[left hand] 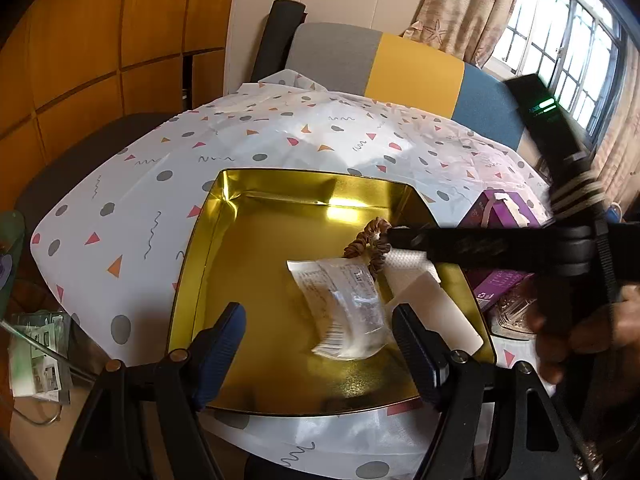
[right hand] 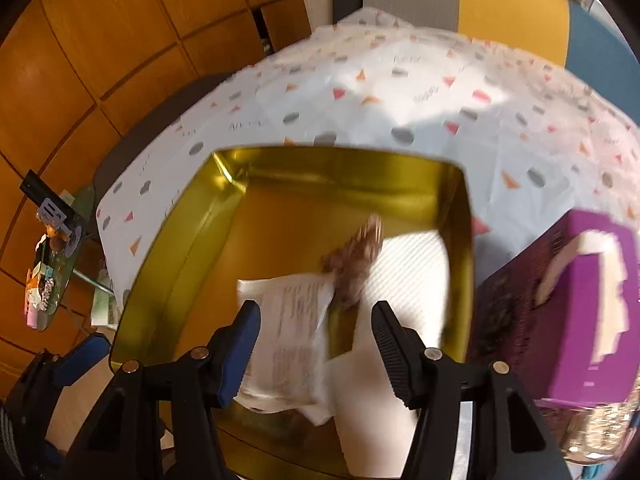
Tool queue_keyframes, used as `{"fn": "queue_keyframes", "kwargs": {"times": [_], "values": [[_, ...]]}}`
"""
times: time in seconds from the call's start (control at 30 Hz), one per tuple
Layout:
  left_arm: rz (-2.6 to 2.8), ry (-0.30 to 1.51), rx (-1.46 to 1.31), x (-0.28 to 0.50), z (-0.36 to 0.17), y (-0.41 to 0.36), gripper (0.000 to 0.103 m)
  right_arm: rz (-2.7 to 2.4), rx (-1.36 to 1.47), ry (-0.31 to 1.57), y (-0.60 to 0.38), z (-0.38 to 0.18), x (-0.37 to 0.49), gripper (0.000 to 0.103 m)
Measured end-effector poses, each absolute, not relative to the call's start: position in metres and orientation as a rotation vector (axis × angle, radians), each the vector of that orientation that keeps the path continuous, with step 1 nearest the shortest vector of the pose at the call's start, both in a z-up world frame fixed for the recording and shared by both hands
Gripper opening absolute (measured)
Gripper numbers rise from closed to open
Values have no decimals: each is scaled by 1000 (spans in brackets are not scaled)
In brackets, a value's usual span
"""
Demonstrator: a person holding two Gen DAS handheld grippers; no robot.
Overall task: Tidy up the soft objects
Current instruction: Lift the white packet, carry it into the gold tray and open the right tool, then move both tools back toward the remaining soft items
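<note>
Beside gold tin (right hand: 176, 240), purple box (right hand: 580, 320).

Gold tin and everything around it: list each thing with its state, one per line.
Gold tin: lid off, holding three items.
Clear packet: flat inside the tin.
Brown scrunchie: in the tin, by the right gripper's tip.
White paper towel: in the tin, partly under the packet.
Purple box: beside the tin, top torn open.
Left gripper: open, empty.
Right gripper: open, above the packet.
</note>
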State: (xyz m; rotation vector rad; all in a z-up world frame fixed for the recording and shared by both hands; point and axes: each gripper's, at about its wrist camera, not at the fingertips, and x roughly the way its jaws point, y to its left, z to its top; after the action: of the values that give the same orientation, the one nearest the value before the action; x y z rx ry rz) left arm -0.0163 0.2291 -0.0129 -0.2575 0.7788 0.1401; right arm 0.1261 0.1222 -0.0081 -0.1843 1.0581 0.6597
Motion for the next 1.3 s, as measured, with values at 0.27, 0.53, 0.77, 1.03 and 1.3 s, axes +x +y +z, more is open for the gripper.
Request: {"fn": "queue_keyframes", "kwargs": {"times": [0.27, 0.53, 0.77, 1.03, 1.3], "values": [[101, 791, -237, -11, -15, 213, 76, 636, -167, 869, 69, 41, 104, 59], [40, 792, -193, -8, -11, 189, 76, 544, -135, 757, 6, 52, 79, 59], [-30, 805, -156, -2, -9, 166, 76, 367, -70, 690, -85, 63, 72, 59], [-158, 839, -92, 2, -14, 126, 76, -58, 108, 773, -235, 45, 87, 60], [-402, 853, 5, 10, -4, 53, 76, -377, 321, 739, -346, 21, 85, 60]]}}
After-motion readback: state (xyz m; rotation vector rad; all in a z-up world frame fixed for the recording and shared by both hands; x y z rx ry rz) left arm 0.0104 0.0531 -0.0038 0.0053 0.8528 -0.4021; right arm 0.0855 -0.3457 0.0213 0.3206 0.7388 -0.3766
